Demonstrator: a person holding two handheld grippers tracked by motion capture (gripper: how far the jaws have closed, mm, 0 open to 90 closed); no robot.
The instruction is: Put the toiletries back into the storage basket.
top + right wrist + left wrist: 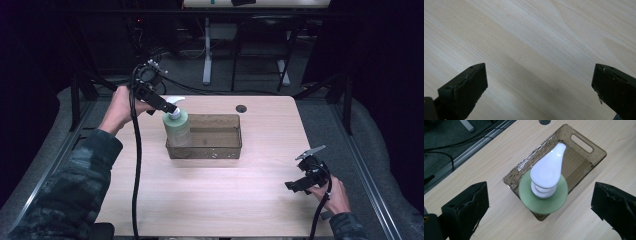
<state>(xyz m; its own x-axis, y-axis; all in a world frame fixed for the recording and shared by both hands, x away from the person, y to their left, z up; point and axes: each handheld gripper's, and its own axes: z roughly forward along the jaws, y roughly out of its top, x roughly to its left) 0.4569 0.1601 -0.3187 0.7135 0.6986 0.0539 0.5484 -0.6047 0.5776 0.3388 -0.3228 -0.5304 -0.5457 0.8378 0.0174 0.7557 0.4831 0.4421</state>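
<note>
A pale green bottle (177, 128) with a white pump head (175, 102) stands upright in the left end of a smoky brown clear bin (220, 149) at mid-table. My left gripper (170, 107) hovers just above and behind the pump head, open, its jaws spread wide on either side of the bottle top (547, 173) without touching it. The bin (586, 163) has a slot handle at its far end. My right gripper (295, 186) is held low over the table's near right part, open, with bare wood between its jaws (539, 82).
The light wood table (210, 195) has a round cable hole (241, 108) behind the bin. Cables trail from both grippers across the table. Beyond the far edge are a grey floor, desk legs (207, 60) and dark frames.
</note>
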